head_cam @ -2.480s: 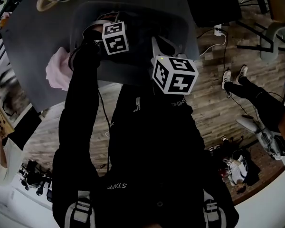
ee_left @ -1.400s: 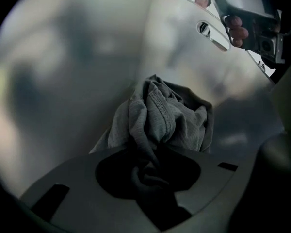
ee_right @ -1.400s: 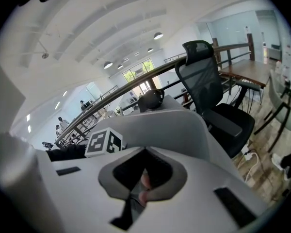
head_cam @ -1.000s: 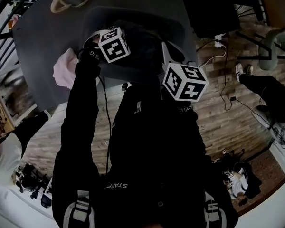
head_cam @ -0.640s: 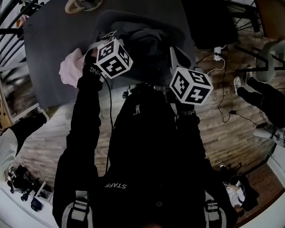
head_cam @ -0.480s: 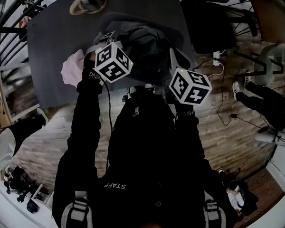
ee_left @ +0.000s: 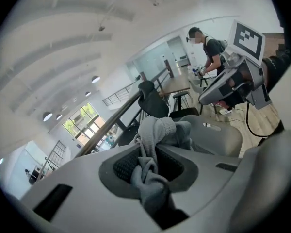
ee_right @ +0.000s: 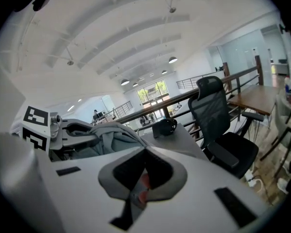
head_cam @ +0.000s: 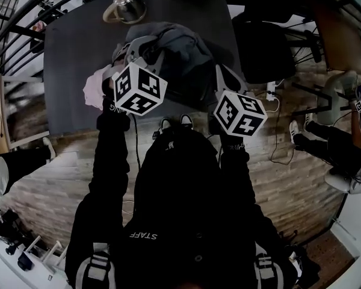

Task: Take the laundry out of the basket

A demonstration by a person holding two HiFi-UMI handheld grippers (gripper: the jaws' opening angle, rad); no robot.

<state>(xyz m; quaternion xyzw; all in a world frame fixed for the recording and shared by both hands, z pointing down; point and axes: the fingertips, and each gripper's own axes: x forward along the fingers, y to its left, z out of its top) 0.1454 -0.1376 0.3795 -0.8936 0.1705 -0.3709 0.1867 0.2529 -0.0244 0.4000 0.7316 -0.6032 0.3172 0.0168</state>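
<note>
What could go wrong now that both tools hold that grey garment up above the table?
The left gripper has its jaws on only a small bunched fold of the grey garment, so it may slip free. The right gripper seems to pinch just a thin edge, likely a weak hold too. The hanging cloth could brush the kettle nearby.

Grey garment (head_cam: 180, 47); pink cloth (head_cam: 93, 88); dark grey table (head_cam: 72, 53); brown wood-plank floor (head_cam: 289, 179).

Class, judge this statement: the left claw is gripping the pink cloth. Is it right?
No. The left claw is gripping the grey garment, as the left gripper view shows. In the head view the pink cloth lies loose on the table.
</note>
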